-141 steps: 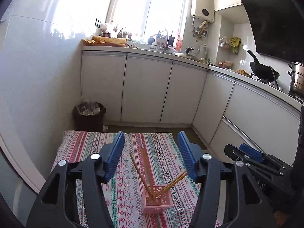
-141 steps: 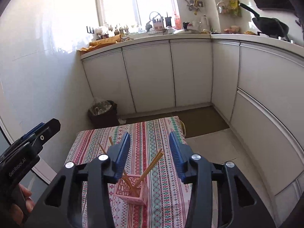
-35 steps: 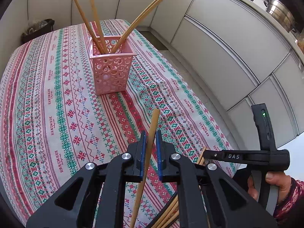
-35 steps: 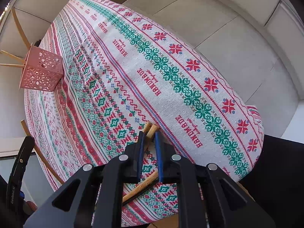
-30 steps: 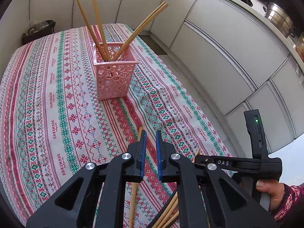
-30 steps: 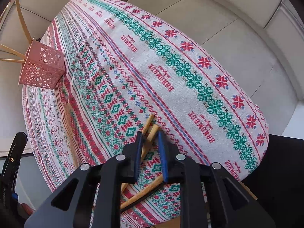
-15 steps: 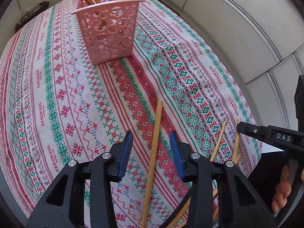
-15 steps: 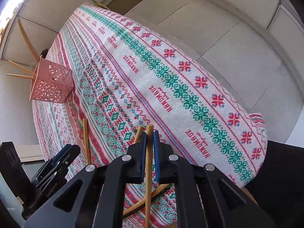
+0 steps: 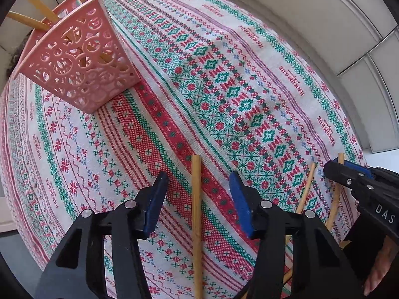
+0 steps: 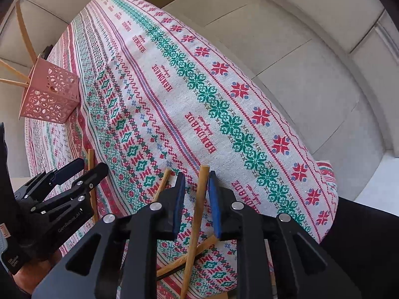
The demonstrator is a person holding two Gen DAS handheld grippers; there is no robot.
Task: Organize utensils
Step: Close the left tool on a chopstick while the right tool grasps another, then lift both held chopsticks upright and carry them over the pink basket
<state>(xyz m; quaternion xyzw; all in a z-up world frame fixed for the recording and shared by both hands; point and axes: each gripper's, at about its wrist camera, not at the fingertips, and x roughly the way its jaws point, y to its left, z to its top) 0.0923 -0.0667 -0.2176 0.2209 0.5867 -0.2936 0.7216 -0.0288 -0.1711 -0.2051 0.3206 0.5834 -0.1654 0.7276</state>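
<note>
A pink openwork basket (image 9: pixel 74 69) (image 10: pixel 49 97) stands on the patterned tablecloth (image 9: pixel 224 87) with several chopsticks (image 9: pixel 30 20) leaning out of it. My left gripper (image 9: pixel 198 177) (image 10: pixel 91 167) points down at the cloth, open. One chopstick (image 9: pixel 196 224) lies flat between its jaws, touched by neither pad. My right gripper (image 10: pixel 197 174) (image 9: pixel 333 168) is shut on another chopstick (image 10: pixel 197 214), whose tip tilts up off the cloth. Loose chopsticks (image 10: pixel 162 182) (image 9: pixel 305 191) lie beside and under it, one crossing (image 10: pixel 189 256) beneath.
The table's right edge (image 10: pixel 311 174) drops to a pale tiled floor (image 10: pixel 299 62). White cabinet fronts (image 9: pixel 324 12) run behind it. A hand (image 9: pixel 379 274) holds the right gripper at the near right corner. The two grippers are close side by side.
My left gripper opened, left its chopstick lying on the cloth, and sank closer to the table. My right gripper closed on a chopstick from the pile and holds it tilted.
</note>
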